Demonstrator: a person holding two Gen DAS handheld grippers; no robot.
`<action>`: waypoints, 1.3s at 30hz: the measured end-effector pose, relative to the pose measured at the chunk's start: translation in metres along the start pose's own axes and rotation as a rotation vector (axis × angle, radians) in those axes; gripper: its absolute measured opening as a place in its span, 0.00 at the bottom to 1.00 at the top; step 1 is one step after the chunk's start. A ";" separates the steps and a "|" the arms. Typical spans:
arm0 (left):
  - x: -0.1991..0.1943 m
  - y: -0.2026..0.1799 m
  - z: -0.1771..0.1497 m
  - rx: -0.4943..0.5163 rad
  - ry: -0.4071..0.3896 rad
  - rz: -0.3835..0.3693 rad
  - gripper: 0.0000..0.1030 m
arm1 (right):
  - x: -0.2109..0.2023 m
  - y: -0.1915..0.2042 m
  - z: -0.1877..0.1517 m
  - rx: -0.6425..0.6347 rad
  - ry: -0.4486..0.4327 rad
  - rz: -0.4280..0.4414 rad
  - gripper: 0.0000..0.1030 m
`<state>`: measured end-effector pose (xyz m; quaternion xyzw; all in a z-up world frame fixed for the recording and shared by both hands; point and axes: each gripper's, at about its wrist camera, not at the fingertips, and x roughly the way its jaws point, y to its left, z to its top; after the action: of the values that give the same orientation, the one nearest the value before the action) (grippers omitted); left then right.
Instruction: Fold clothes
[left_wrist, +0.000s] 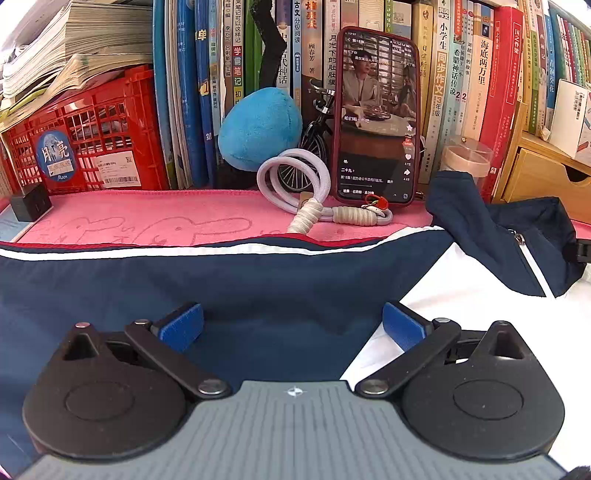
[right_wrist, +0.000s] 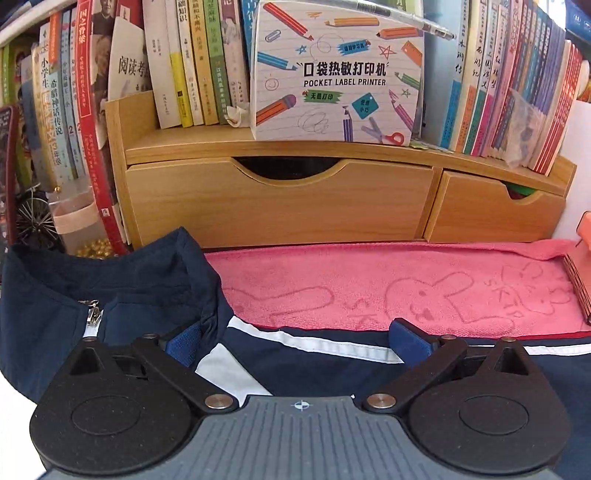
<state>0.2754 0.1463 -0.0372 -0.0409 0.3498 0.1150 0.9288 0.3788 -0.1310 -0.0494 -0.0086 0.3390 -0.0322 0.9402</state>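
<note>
A navy and white jacket (left_wrist: 229, 280) with a red and white stripe lies flat across the table in the left wrist view. Its navy collar (left_wrist: 506, 225) with a zipper stands up at the right. My left gripper (left_wrist: 293, 326) hovers open over the navy sleeve, nothing between its blue pads. In the right wrist view the same jacket (right_wrist: 321, 363) lies under my right gripper (right_wrist: 295, 341), which is open above the shoulder stripe. The collar (right_wrist: 122, 284) and zipper pull (right_wrist: 92, 315) sit just left of it.
A pink towel (left_wrist: 147, 218) (right_wrist: 406, 288) covers the table behind the jacket. A phone (left_wrist: 376, 118) leans on the books, with a corded strap (left_wrist: 306, 188), a blue plush (left_wrist: 258, 129) and a red crate (left_wrist: 88, 144). A wooden drawer unit (right_wrist: 280, 199) holds books and a printer box (right_wrist: 340, 74).
</note>
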 end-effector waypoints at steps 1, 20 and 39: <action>0.000 0.000 0.000 0.000 0.000 -0.001 1.00 | 0.002 -0.001 0.002 0.013 0.003 -0.001 1.00; 0.000 0.000 0.001 -0.003 0.002 -0.004 1.00 | -0.047 -0.003 -0.010 0.045 -0.051 0.172 1.00; 0.000 0.001 0.001 -0.002 0.002 -0.004 1.00 | 0.003 0.112 0.007 -0.222 -0.004 0.294 1.00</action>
<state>0.2757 0.1471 -0.0366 -0.0428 0.3506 0.1136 0.9286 0.3921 -0.0193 -0.0503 -0.0626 0.3360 0.1434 0.9288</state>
